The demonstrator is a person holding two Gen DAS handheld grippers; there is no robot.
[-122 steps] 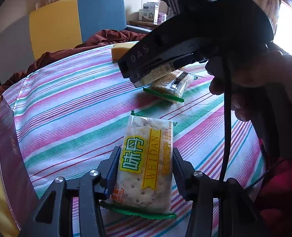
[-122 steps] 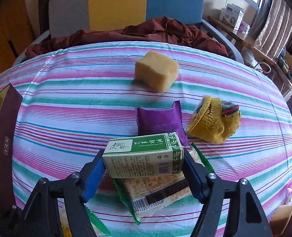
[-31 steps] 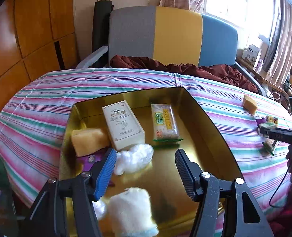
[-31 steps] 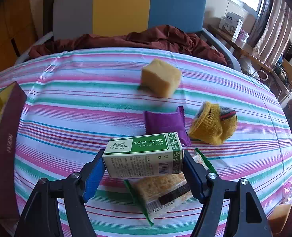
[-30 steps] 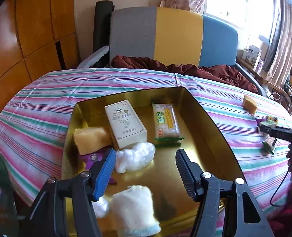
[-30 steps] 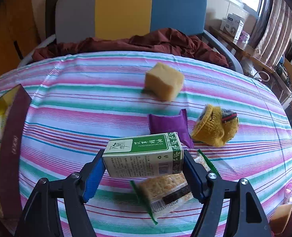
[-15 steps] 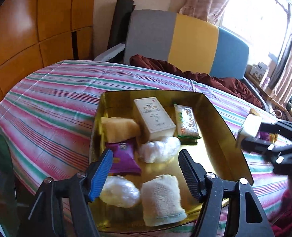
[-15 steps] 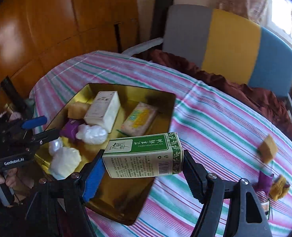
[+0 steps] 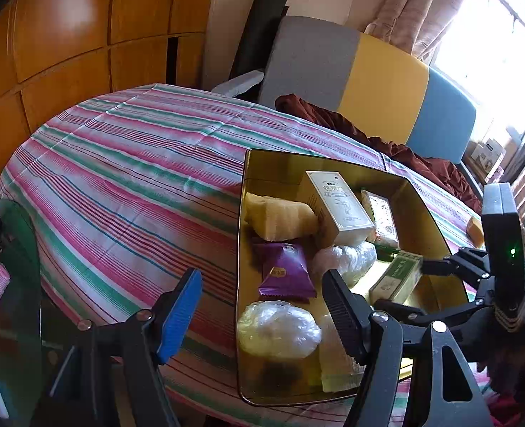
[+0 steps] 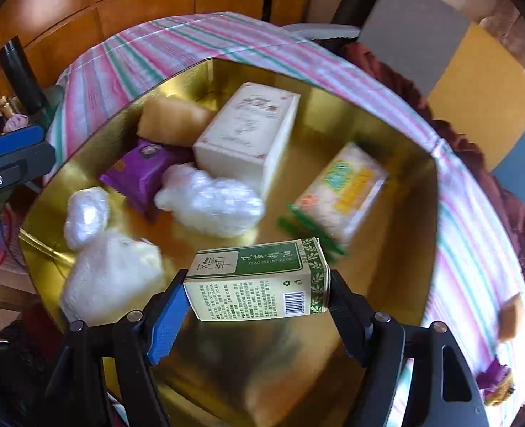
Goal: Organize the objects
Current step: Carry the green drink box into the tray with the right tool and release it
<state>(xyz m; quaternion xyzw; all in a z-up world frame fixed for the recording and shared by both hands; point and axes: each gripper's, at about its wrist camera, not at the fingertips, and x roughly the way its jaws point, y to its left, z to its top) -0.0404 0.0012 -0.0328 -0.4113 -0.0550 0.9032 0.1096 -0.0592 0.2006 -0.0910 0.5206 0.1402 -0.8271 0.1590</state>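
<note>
My right gripper [image 10: 257, 306] is shut on a green and cream essential-oil box [image 10: 259, 279] and holds it above the gold tray [image 10: 419, 213]; the box also shows in the left wrist view [image 9: 396, 277] over the tray [image 9: 243, 185]. In the tray lie a white box [image 10: 248, 131], a cracker packet [image 10: 340, 192], a yellow sponge [image 10: 171, 121], a purple packet [image 10: 141, 170], plastic-wrapped white bundles [image 10: 209, 199] and a white cloth roll [image 10: 109, 277]. My left gripper [image 9: 260, 306] is open and empty at the tray's near left corner.
The tray sits on a round table with a striped cloth [image 9: 127, 178]. A yellow sponge [image 10: 511, 315] and a purple packet [image 10: 493, 379] lie on the cloth to the right. A grey, yellow and blue sofa [image 9: 369, 82] stands behind the table.
My right gripper has carried the green box from the table's right side over the tray and lower into it. My left gripper has drawn back left of the tray, still open.
</note>
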